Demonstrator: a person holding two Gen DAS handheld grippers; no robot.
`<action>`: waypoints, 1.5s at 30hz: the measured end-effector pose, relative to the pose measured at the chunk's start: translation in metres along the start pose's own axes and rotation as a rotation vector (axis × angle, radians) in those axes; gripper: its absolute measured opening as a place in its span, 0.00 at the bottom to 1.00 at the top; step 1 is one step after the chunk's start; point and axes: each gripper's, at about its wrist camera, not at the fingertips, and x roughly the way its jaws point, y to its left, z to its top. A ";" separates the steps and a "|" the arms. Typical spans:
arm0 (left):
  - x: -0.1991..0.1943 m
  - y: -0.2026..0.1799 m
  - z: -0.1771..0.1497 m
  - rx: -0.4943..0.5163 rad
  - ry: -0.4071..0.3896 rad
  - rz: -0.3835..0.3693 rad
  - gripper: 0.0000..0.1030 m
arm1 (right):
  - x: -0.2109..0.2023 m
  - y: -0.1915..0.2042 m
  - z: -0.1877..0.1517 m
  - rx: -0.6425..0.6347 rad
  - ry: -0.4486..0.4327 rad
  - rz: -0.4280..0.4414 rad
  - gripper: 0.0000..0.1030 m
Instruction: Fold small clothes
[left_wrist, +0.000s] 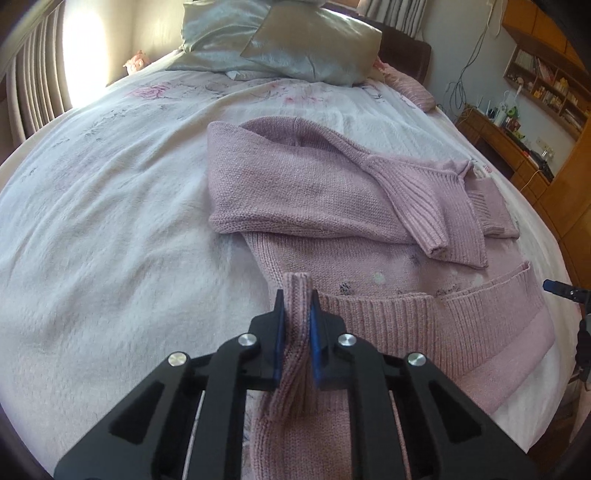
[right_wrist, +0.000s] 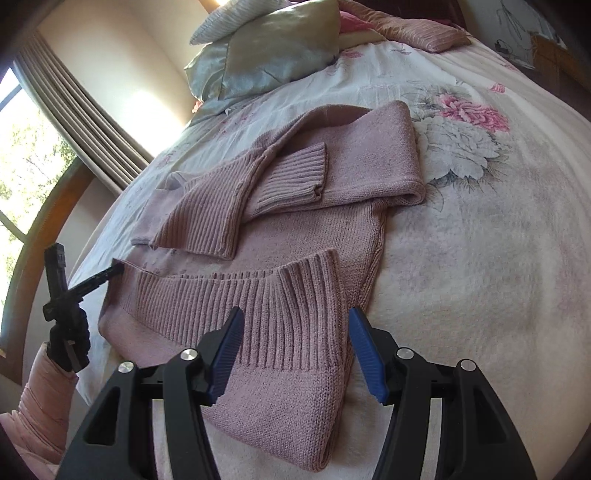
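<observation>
While the left gripper (left_wrist: 295, 325) pinches a bunched fold of ribbed hem between its blue pads (left_wrist: 279, 332), the pink knit sweater (left_wrist: 314, 192) lies spread across the floral bedspread (left_wrist: 92, 221), partly folded. Its upper half is turned over onto the body, and two ribbed sleeves (left_wrist: 417, 206) lie crossed on top of that fold. The gripped piece of hem stands up in a narrow ridge between the nearly closed jaws, with the rest of the ribbed band running off to the right along the near edge of the garment.

From the right wrist view, the right gripper (right_wrist: 295, 354) has its jaws spread wide, one blue pad on each side of the sweater's (right_wrist: 332, 155) near corner; the knit lies flat between them and neither pad clearly presses on it. At the left of that view the other gripper (right_wrist: 79, 282) shows at the sweater's far hem corner, held by a gloved hand (right_wrist: 70, 341) with a pink sleeve (right_wrist: 40, 406).

Silvery pillows (left_wrist: 280, 40) sit piled at the head of the bed, well apart from the sweater
</observation>
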 end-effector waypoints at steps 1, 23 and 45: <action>-0.007 -0.002 -0.001 0.001 -0.018 -0.018 0.08 | 0.003 0.003 0.002 -0.018 0.004 -0.015 0.58; 0.002 -0.011 -0.012 0.053 -0.004 -0.060 0.08 | 0.021 0.022 0.005 -0.178 0.015 -0.030 0.09; -0.038 -0.026 0.139 0.035 -0.321 -0.049 0.08 | -0.052 0.024 0.144 -0.063 -0.255 0.077 0.09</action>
